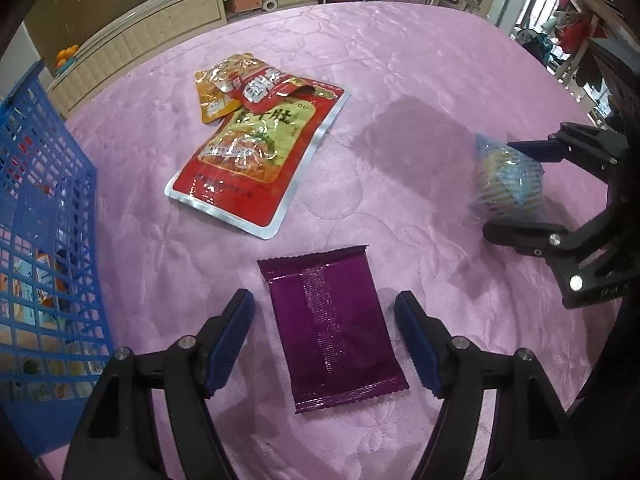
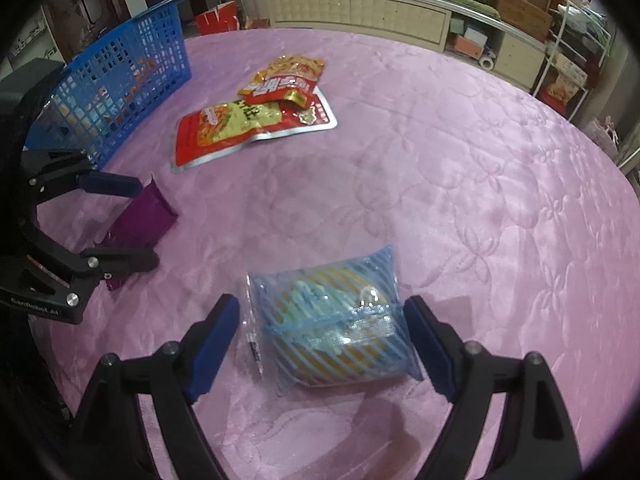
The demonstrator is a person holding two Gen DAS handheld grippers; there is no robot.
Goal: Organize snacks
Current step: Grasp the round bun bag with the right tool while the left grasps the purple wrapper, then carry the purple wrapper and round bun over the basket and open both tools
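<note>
Two wrist views over a pink quilted tabletop (image 1: 420, 80). The left claw (image 1: 325, 340) stands apart, its blue pads either side of a purple packet (image 1: 336, 328) lying flat, seam side up, with a gap visible at each pad; the printed text on the packet is too small to read. In the right wrist view the same packet (image 2: 144, 216) is partly covered by the left claw's lower finger. The right claw (image 2: 322, 344) also stands apart around a clear, blue-striped bag (image 2: 332, 320) resting on the tabletop; the left pad is clear of it, while contact at the right pad cannot be told. What the bag holds is blurred, showing only as a yellowish mass. Farther off lies a red pouch (image 1: 248, 164) with two smaller packets (image 1: 256, 84) overlapping its upper end, hiding part of its label. A blue basket (image 1: 44, 216) stands at the tabletop's left edge, cut off by the frame in the left wrist view; items inside show only as fragments through the lattice. Both claw bodies are cropped at the lower frame edges.
</note>
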